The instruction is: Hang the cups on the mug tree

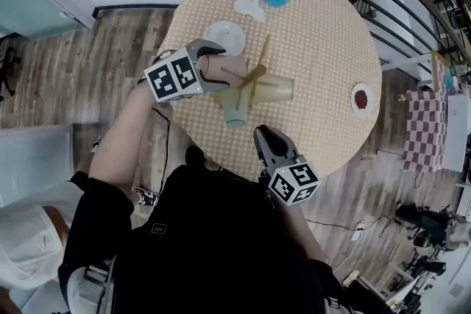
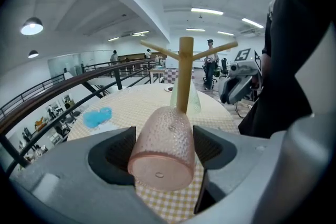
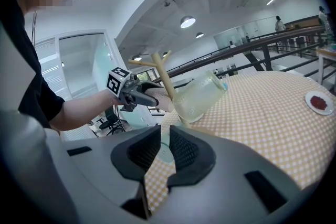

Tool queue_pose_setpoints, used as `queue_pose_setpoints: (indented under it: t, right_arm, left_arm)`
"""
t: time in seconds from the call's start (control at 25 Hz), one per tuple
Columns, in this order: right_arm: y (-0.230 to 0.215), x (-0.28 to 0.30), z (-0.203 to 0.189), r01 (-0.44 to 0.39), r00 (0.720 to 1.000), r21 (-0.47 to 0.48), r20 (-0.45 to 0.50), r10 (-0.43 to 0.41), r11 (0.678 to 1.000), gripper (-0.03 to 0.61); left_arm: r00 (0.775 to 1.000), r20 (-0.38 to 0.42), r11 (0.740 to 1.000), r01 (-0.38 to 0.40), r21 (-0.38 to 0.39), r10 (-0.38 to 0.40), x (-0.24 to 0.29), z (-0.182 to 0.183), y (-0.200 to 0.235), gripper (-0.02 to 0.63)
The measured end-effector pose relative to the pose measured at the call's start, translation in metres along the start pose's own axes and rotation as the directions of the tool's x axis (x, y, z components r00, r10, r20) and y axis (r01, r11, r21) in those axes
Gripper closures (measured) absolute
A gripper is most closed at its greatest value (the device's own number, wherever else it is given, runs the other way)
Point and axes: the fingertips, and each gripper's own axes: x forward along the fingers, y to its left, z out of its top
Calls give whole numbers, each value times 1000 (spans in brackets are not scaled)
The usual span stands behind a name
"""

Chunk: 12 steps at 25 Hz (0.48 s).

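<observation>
We hold the pink cup (image 1: 232, 70) in the left tool (image 2: 163, 150), its jaws pressed on the dimpled wall, base toward us and mouth toward the mug tree (image 2: 185, 73), which it meets from 9 o'clock in the head view. The right tool (image 3: 164, 152) hangs at 5 o'clock of the tree, jaws narrow, almost together, on nothing. We judge the main risk to be a shove. If the rim strikes the post instead of sliding over a peg, the unbraced tree could tip and take its two yellow-green cups (image 1: 276, 89) with it. A grip on a round wall may also let the cup twist. The hung cups look empty, as does the white bowl (image 1: 224, 37) at 11 o'clock. The saucer (image 1: 362, 98) at 3 o'clock holds something red.
</observation>
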Motion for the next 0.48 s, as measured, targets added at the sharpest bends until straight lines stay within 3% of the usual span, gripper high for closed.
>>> queue_pose_setpoints:
  t: [0.16, 0.48]
  right_arm:
    - [0, 3, 3, 2, 1000, 6, 3, -2, 1000, 518]
    - [-2, 8, 6, 12, 1000, 8, 11, -12, 1000, 518]
  left_arm:
    - [1000, -13, 998, 22, 56, -22, 0, 0, -1, 270]
    - [997, -83, 983, 7, 185, 9, -1, 0, 0, 268]
